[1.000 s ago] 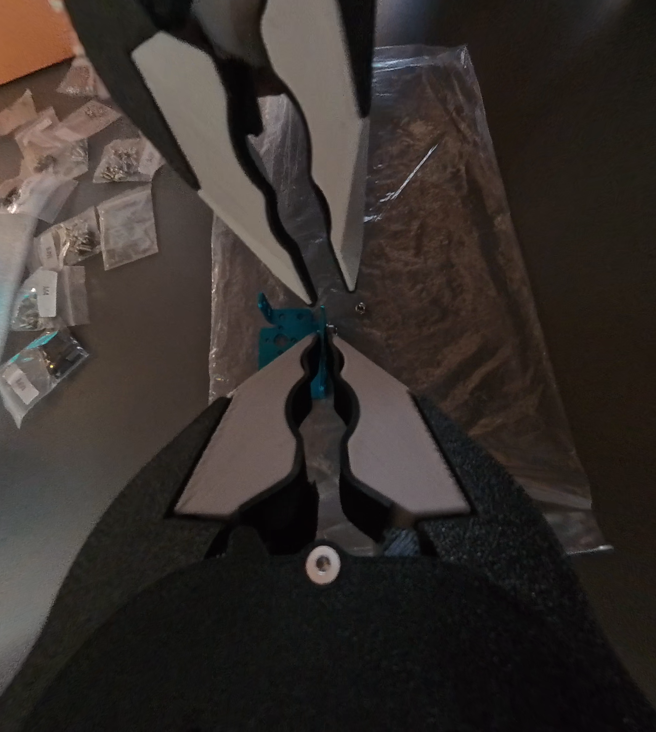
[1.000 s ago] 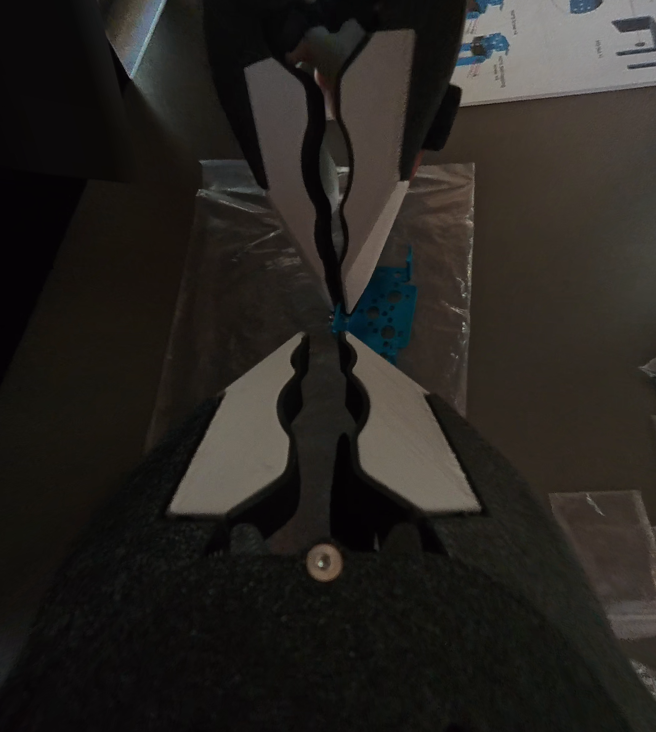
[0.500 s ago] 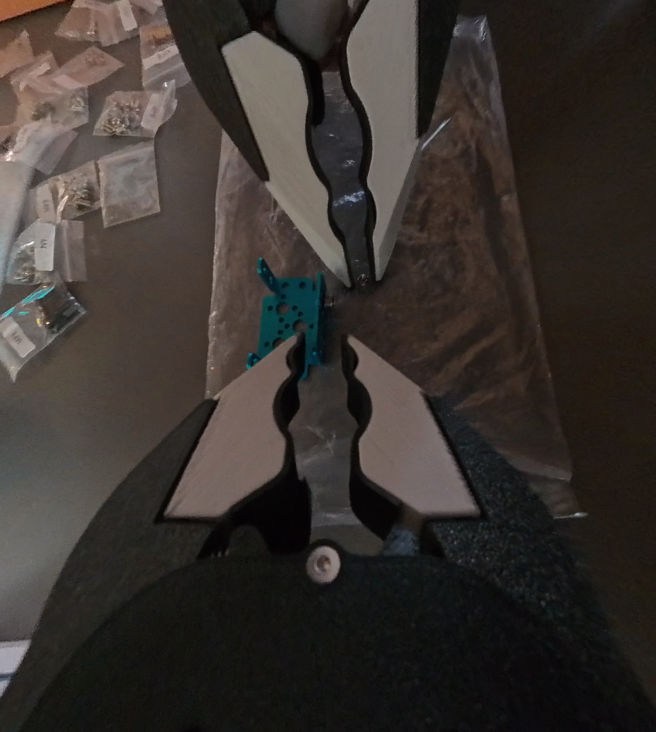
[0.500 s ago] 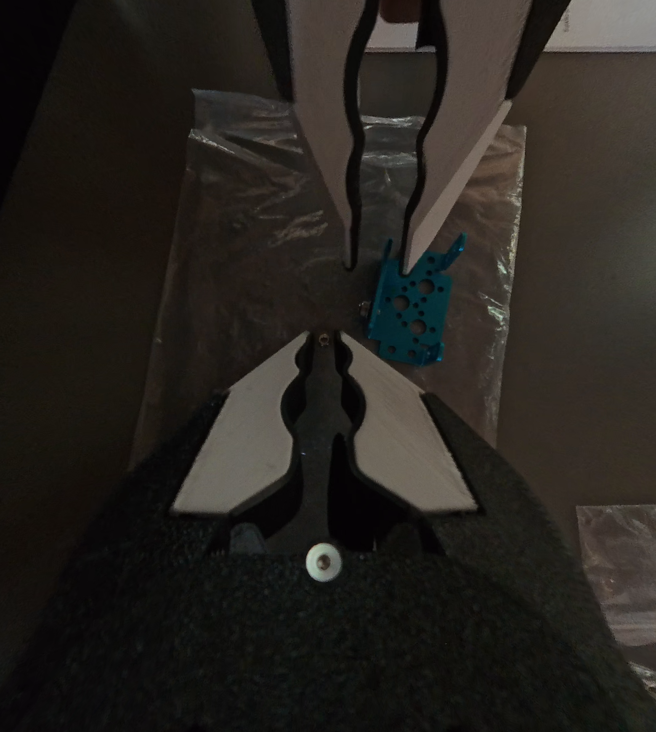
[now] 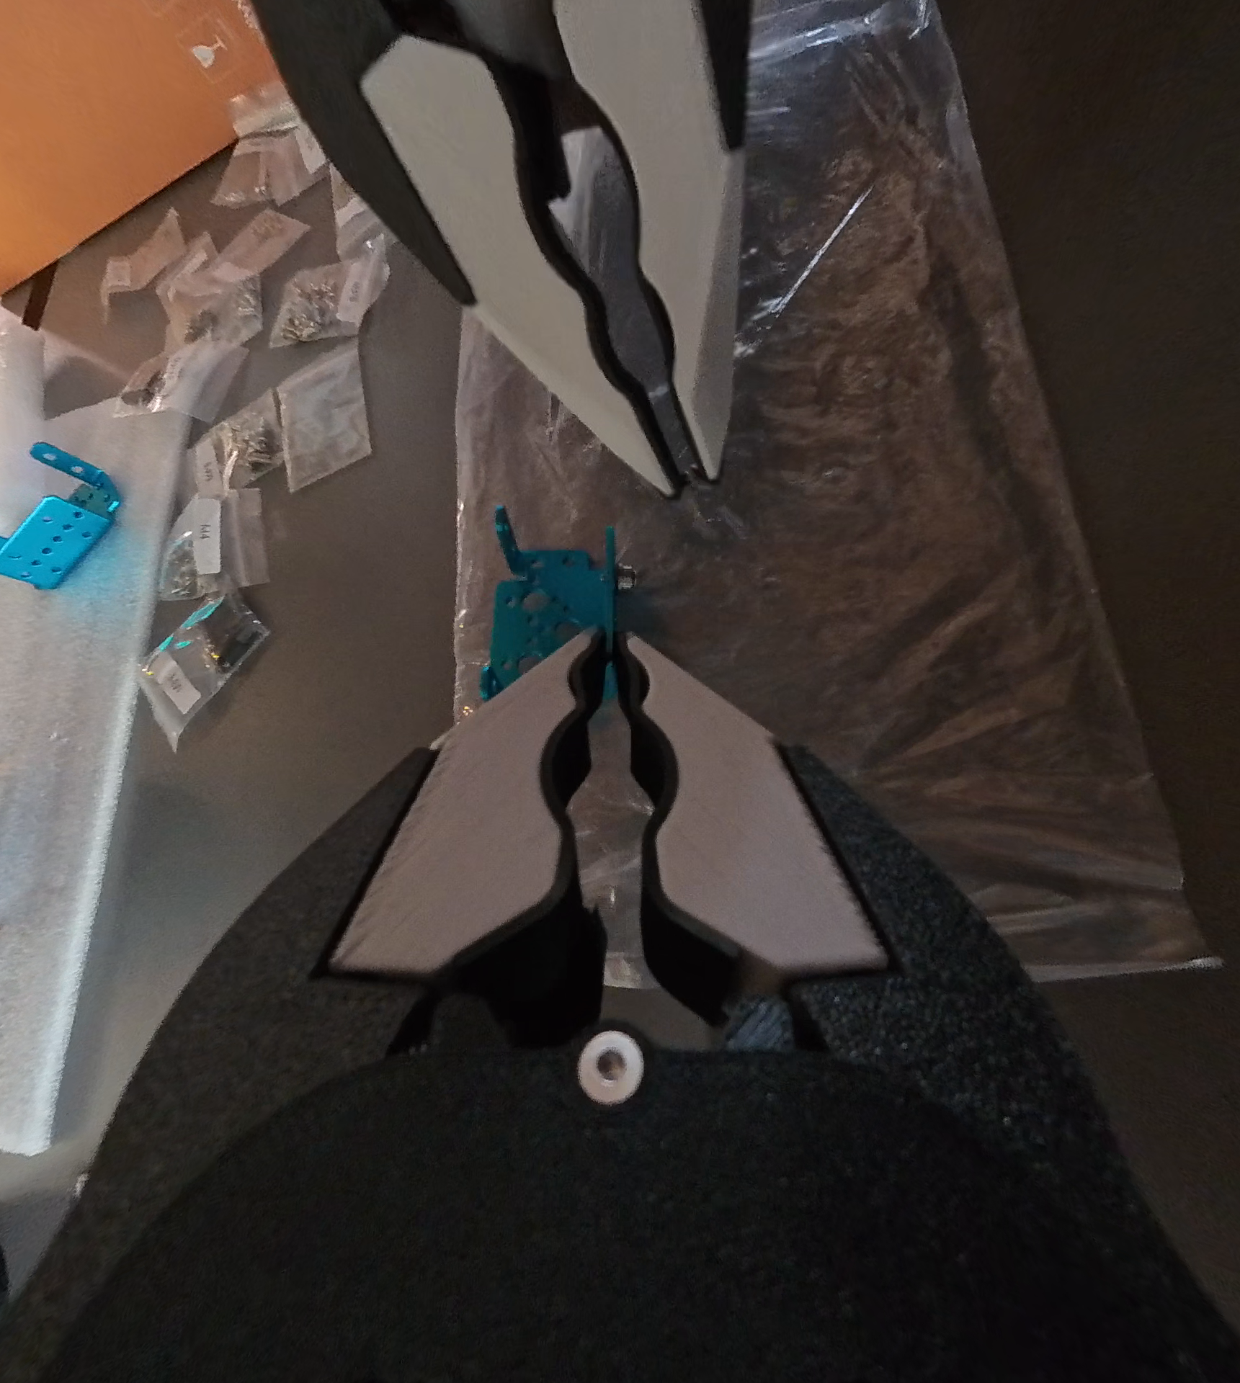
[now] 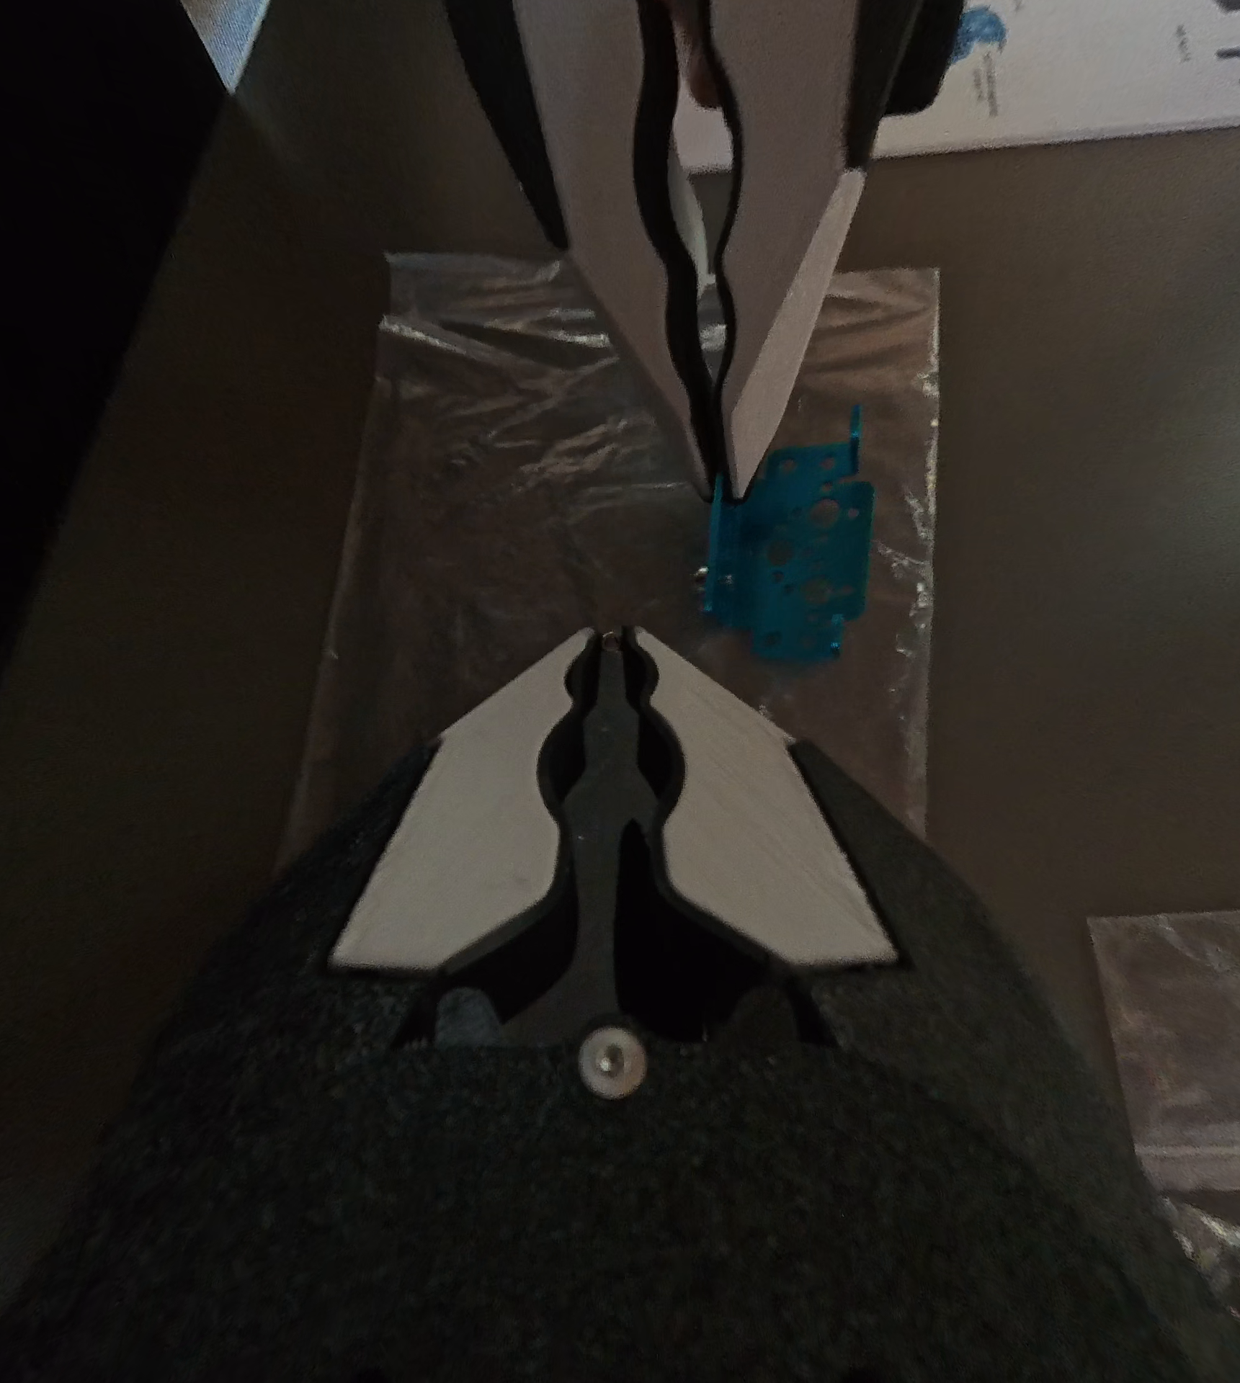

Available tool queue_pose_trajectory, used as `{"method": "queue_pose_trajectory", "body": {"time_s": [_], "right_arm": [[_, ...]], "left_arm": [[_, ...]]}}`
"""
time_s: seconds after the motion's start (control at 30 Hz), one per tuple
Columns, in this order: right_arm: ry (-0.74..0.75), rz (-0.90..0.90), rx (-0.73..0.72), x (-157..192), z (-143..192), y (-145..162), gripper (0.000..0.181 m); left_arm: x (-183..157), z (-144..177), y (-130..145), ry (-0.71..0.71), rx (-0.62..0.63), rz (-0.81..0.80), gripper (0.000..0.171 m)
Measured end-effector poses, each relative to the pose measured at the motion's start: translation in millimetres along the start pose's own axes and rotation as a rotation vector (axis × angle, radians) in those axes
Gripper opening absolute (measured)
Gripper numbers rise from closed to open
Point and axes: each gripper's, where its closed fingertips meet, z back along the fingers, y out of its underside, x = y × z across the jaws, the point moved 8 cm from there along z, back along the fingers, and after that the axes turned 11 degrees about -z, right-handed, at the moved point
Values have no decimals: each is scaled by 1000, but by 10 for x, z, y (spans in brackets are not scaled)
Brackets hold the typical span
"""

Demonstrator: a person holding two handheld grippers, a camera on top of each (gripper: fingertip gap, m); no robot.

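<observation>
Looks like a hobby workbench setup: dark counter [image 5: 347, 748] scattered with little zip bags of screws [image 5: 317, 299], blue drilled metal brackets [image 5: 51, 535], white packing foam [image 5: 40, 823], a cardboard box [image 5: 63, 112] and a printed assembly sheet [image 6: 1126, 67].

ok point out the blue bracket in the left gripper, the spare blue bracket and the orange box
blue bracket [image 5: 557, 599], left wrist view, on its perforated face
spare blue bracket [image 5: 40, 535], left wrist view, on its flat holed plate
orange box [image 5: 78, 112], left wrist view, on its broad side
</observation>
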Motion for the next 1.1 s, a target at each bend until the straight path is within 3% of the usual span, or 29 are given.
{"method": "queue_pose_trajectory", "body": {"time_s": [0.2,0.5,0.7,0.8,1.1], "right_arm": [[44,-76,-107,-55,106,-146,4],[82,-88,-105,-88,37,-139,4],[-86,-136,-135,-44,95,-89,4],[-176,-151,-148,-11,112,-76,4],[-51,10,-170,-34,136,-191,4]], "left_arm": [[-38,-21,-72,-19,-16,-37,2],[-73,-36,-70,12,-8,-33,2],[-128,84,-70,186,-129,29,2],[-117,101,-10,203,-116,39,3],[132,173,231,63,-36,76,13]]}}
